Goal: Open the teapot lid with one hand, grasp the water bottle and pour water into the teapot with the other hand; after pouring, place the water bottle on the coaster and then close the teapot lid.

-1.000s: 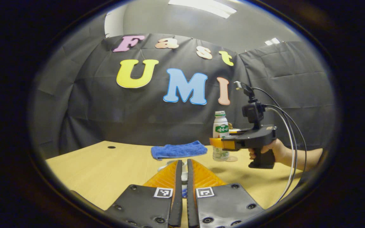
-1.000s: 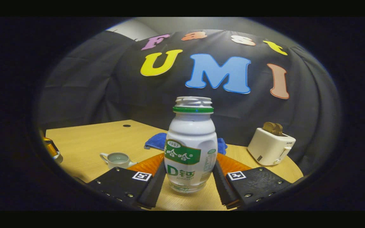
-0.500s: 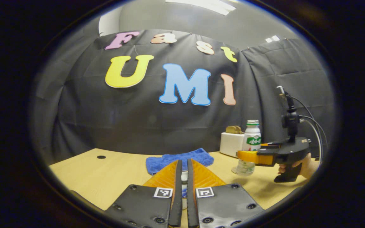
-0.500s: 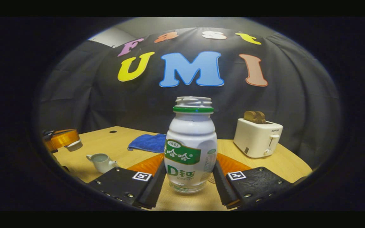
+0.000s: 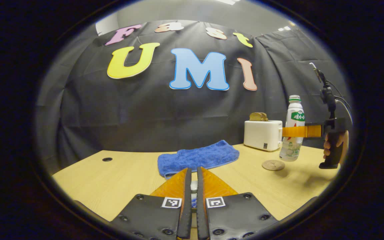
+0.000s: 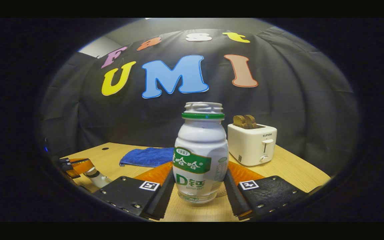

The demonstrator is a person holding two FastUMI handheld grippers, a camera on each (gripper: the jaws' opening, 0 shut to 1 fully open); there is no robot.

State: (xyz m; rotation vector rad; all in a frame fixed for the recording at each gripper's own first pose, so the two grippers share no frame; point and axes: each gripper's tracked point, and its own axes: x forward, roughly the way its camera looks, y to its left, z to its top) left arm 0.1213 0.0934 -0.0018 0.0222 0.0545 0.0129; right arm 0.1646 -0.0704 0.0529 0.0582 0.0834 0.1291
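My right gripper (image 6: 200, 166) is shut on the white water bottle (image 6: 200, 156), which stands upright with its cap off. In the left gripper view the bottle (image 5: 292, 130) hangs in that gripper (image 5: 298, 131), just right of the round brown coaster (image 5: 273, 165) and slightly above the table. My left gripper (image 5: 194, 170) is nearly closed, with the white teapot lid knob (image 5: 194, 186) pinched between its fingers. In the right gripper view it (image 6: 78, 165) sits low at the far left. The lid and teapot (image 6: 97, 176) at its tip are partly hidden.
A white toaster (image 5: 263, 135) with bread in it stands at the back right, close behind the coaster. A blue cloth (image 5: 198, 157) lies mid-table ahead of my left gripper. A hand (image 5: 335, 143) holds the right gripper near the table's right edge.
The right gripper has carried the bottle rightward, away from the teapot to beside the coaster and toaster. The left gripper has come down with the lid toward the teapot.
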